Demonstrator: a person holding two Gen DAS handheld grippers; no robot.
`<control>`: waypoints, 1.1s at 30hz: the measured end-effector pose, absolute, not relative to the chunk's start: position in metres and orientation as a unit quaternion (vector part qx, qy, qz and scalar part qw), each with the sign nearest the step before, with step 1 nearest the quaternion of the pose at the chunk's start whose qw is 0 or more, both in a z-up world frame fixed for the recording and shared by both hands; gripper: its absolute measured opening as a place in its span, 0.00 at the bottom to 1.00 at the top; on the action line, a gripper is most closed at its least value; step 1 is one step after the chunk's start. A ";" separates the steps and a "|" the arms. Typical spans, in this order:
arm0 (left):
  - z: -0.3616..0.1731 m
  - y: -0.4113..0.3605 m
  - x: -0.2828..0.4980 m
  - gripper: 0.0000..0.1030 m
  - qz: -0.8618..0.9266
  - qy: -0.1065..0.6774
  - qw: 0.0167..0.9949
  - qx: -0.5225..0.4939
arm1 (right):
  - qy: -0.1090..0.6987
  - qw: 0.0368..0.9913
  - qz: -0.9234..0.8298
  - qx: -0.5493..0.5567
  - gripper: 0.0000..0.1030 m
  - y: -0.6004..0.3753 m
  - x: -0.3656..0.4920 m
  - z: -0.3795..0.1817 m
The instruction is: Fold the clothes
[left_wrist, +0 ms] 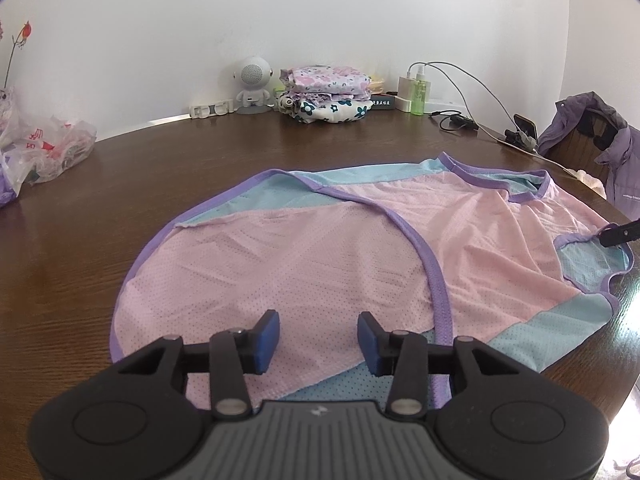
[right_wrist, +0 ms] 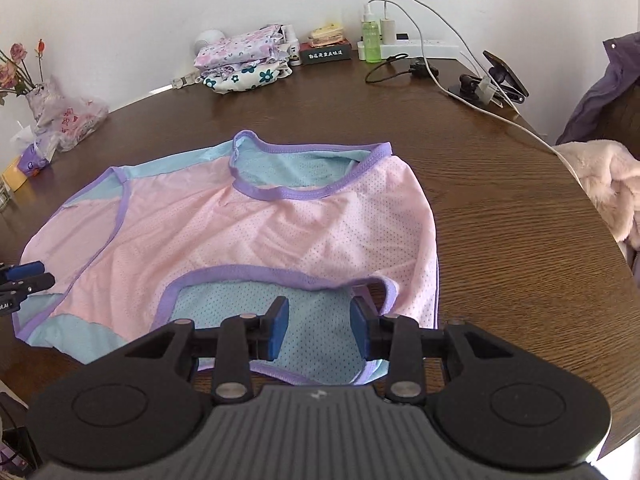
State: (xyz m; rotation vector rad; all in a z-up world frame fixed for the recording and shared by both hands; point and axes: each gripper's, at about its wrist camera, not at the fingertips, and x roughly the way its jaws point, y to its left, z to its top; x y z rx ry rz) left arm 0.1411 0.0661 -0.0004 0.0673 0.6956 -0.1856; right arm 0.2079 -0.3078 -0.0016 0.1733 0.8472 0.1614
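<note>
Now pink vest flat under both grippers, L & R; jaws apart, nothing gripped.

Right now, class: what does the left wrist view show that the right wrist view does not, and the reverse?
Only the left wrist view: the white robot figure's full body by the wall. Only the right: a fluffy pink garment at the table's edge. Both: the pink mesh top on the wooden table, the folded floral pile, the green bottle.
</note>
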 end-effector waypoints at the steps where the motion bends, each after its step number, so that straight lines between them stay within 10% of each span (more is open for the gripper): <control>1: 0.000 0.066 0.141 0.40 -0.091 0.340 0.935 0.032 | 0.410 0.903 0.076 0.107 0.33 -0.310 0.212 -0.003; 16: -0.003 0.069 0.138 0.45 -0.106 0.329 0.938 0.030 | 0.405 0.859 0.006 0.312 0.30 -0.337 0.230 -0.019; 25: -0.004 0.072 0.136 0.45 -0.123 0.323 0.938 0.027 | 0.416 0.847 -0.021 0.331 0.04 -0.339 0.241 -0.024; 33: -0.004 0.068 0.134 0.45 -0.116 0.319 0.940 0.031 | 0.385 0.873 -0.049 0.295 0.02 -0.347 0.226 -0.007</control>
